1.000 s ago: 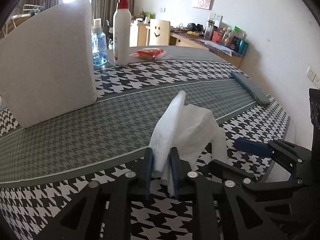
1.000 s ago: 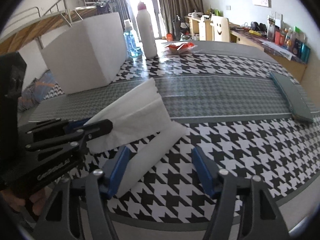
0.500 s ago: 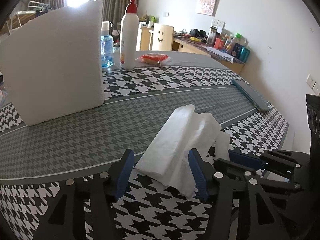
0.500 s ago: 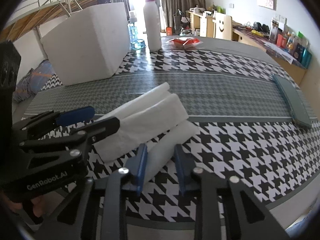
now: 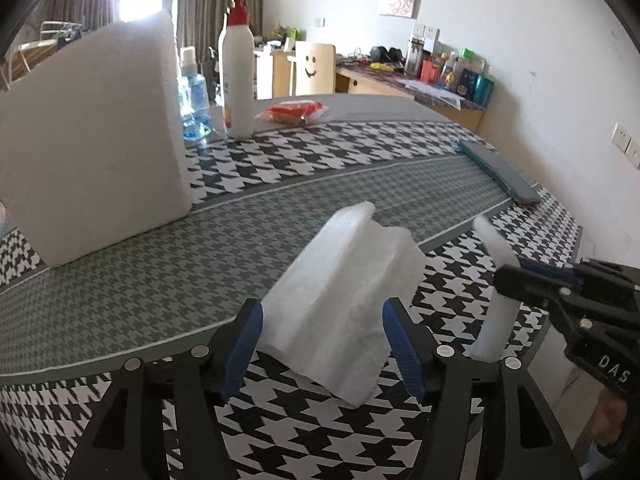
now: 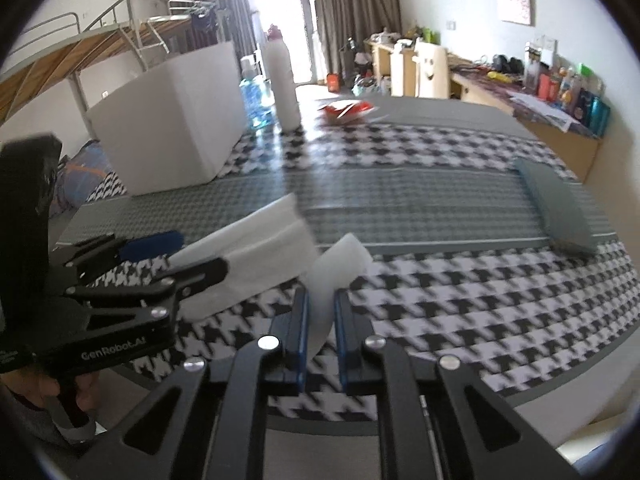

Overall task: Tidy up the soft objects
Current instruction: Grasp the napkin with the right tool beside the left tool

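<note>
A: Gripper on your right (image 6: pixel 320 320) is clamped tight on the narrow white tissue strip (image 6: pixel 332 272), pinching it near its lower end, with the free end fanning up between the blue pads.

B: And your left gripper (image 5: pixel 322 344)? Its jaws are opening, pads standing clear on either side of the folded white tissue (image 5: pixel 344 292), not pressing it.

A: Right, that folded tissue lies on the houndstooth cloth (image 5: pixel 320 432) close to the near edge of the desk, its far end reaching onto the grey band. From your left camera the strip stands upright in your right gripper (image 5: pixel 516 280), just beside the folded tissue.

B: You've got a big white foam block (image 5: pixel 96 148) standing toward the far left corner, well apart from both tissues.

A: Beside it a white pump bottle (image 5: pixel 238 80) and a blue-liquid bottle (image 5: pixel 194 104), then a red packet (image 5: pixel 294 112) near the far edge.

B: And a flat grey pad (image 6: pixel 560 208) lies along the right edge.
</note>
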